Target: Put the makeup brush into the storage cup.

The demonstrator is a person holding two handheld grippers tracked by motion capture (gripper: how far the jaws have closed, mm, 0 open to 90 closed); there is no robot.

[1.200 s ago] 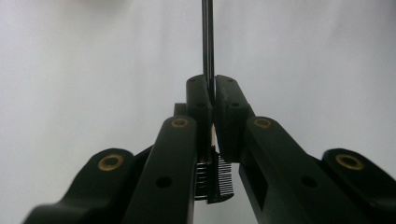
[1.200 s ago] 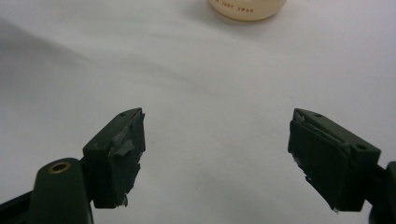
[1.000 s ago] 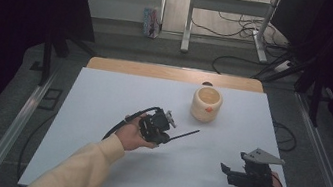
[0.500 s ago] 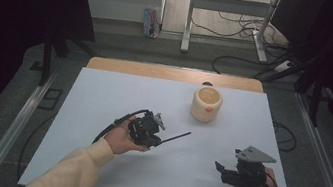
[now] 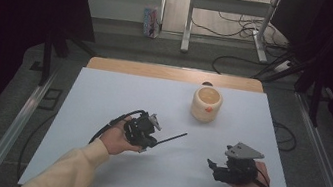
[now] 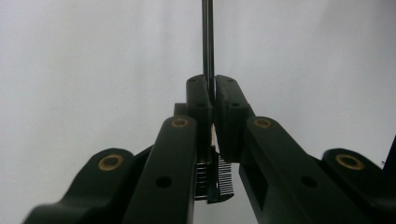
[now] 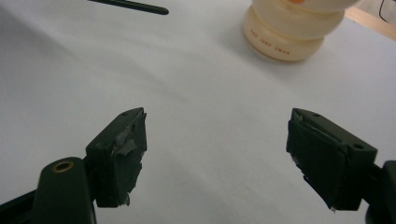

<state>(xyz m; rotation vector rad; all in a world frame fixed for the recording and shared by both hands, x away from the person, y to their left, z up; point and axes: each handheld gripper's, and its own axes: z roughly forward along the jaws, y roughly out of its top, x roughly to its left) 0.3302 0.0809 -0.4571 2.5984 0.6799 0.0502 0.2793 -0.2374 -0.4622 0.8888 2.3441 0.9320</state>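
Near right on the white bench (image 5: 103, 93): right claw (image 5: 211, 165), jaws spread wide, nothing between them. Left of centre, a little farther: left claw (image 5: 150, 141), pressed together on a black comb (image 5: 171, 138), thin handle pointing right and far. Far, right of centre: cream pot (image 5: 206, 104), upright, apart from both.

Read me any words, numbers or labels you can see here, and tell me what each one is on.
Cream jar: a row of small reddish print low on its side, too blurred to read.
Carton on the floor beyond the table: coloured print, too small to read.
Nothing else bears text.
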